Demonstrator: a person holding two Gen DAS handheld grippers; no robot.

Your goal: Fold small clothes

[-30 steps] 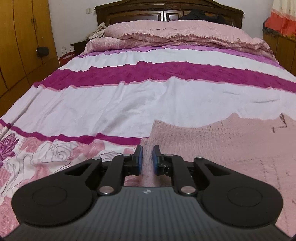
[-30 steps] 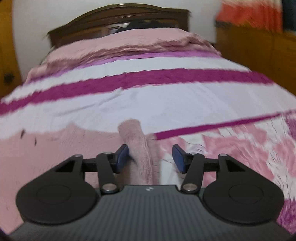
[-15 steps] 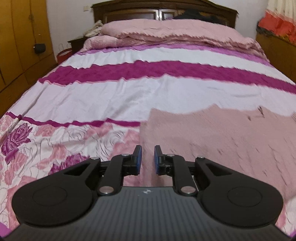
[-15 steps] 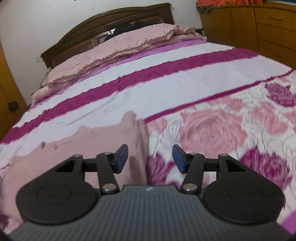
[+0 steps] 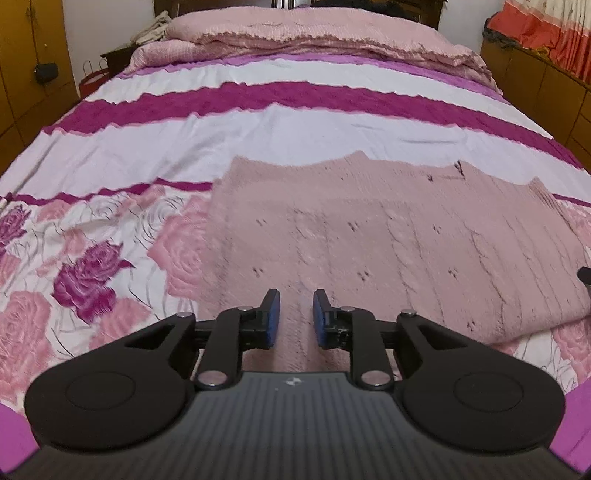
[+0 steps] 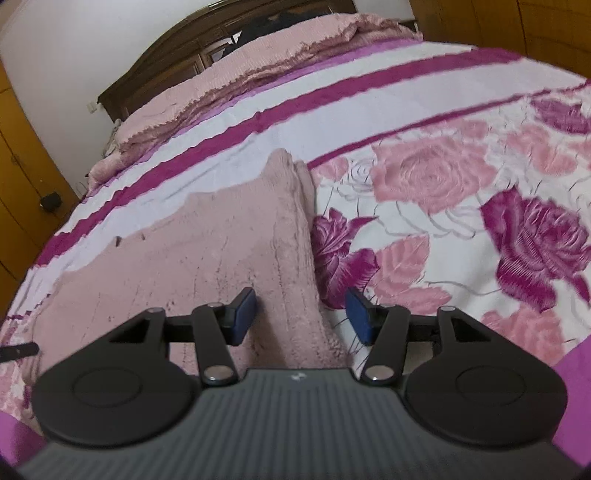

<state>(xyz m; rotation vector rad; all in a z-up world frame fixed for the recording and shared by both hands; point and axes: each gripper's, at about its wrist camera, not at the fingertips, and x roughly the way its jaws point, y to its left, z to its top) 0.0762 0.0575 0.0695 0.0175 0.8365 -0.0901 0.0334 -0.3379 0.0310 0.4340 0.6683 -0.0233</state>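
A pale pink knitted garment (image 5: 388, 229) lies flat on the bed; it also shows in the right wrist view (image 6: 221, 251). My left gripper (image 5: 294, 312) hovers over the garment's near edge, left of its middle, jaws narrowly apart with nothing between them. My right gripper (image 6: 301, 308) is open wide above the garment's right edge, where a folded ridge of knit (image 6: 295, 221) runs between the jaws without being pinched.
The bed has a bedspread (image 5: 92, 258) with pink and magenta roses and stripes. A folded pink quilt (image 5: 314, 33) lies at the headboard. Wooden wardrobes (image 5: 22, 66) stand left, a wooden dresser (image 5: 535, 85) right.
Both grippers have pulled back toward the foot of the bed and risen. The left gripper's jaws have opened slightly. The garment now lies spread flat.
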